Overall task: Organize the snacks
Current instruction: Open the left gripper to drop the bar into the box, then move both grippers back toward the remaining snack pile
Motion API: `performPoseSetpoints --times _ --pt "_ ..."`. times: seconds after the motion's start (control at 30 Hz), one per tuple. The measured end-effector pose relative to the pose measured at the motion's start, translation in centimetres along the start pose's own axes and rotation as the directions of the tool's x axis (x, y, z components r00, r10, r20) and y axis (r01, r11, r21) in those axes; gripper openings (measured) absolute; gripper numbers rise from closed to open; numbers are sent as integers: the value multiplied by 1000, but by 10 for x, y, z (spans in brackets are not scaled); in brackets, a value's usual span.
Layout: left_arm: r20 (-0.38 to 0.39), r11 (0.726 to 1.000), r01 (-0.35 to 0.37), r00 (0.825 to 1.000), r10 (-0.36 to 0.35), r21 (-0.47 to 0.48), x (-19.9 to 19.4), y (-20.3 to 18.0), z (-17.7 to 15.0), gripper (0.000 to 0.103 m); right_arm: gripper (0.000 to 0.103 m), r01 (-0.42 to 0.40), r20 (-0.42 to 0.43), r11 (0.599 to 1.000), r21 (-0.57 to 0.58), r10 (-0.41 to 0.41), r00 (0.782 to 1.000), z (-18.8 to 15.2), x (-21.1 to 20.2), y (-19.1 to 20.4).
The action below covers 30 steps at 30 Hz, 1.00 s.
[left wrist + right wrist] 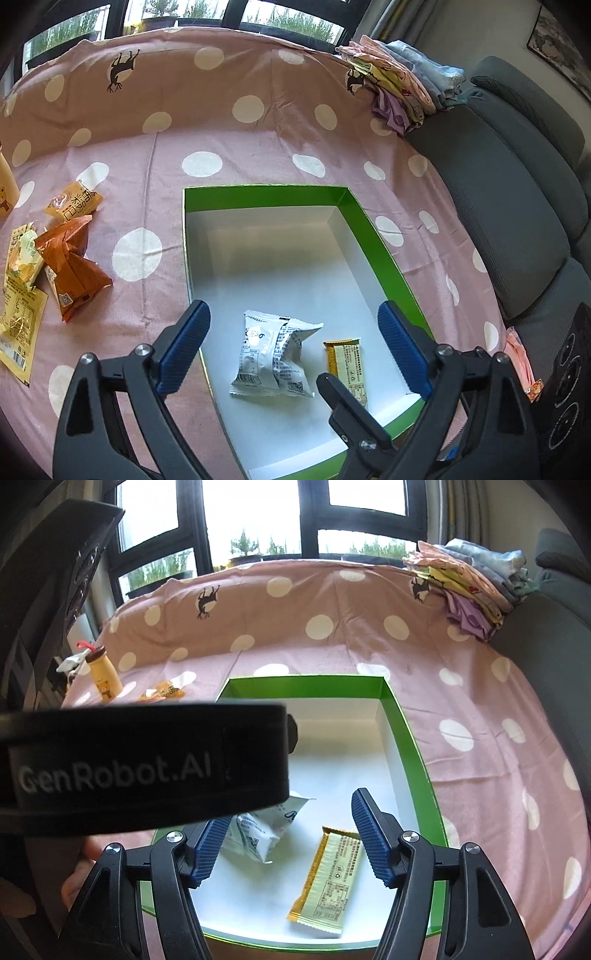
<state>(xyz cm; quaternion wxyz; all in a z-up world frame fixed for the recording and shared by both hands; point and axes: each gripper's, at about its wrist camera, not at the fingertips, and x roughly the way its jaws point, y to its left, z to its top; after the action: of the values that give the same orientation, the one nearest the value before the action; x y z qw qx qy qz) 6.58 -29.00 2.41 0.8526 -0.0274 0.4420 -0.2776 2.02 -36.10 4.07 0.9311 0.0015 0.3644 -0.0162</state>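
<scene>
Blue-padded left tongs [293, 347] stood wide, holding nothing, over a white packet [273, 358] on the floor of the green box [373, 236]. Right tongs [288, 840] gaped too, empty, a yellow bar [327, 878] lying below them. Only the left view showed loose snacks [70, 258] at nine o'clock; the other tool's black body [147, 760] blocked them in the right view. Folded clothes [399, 88] lay at one o'clock

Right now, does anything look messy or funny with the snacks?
A little. The white packet and yellow bar lie crooked in the green box, not lined up. An orange packet and others sit jumbled on the spotted cloth. Nothing looks spilled or torn.
</scene>
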Motion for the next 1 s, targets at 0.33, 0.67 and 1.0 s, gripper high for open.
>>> performPoseSetpoints --times 0.33,0.67,1.0 --pt "23 996 -82 996 83 -25 -12 35 -10 93 75 -36 0 999 -39 36 999 3 3 29" --pt "52 990 -139 989 140 -24 -27 62 -16 93 75 -59 14 995 -83 61 998 10 4 58" --pt "77 978 -160 982 171 -135 -55 124 -22 94 75 -129 21 979 -156 133 991 22 12 106"
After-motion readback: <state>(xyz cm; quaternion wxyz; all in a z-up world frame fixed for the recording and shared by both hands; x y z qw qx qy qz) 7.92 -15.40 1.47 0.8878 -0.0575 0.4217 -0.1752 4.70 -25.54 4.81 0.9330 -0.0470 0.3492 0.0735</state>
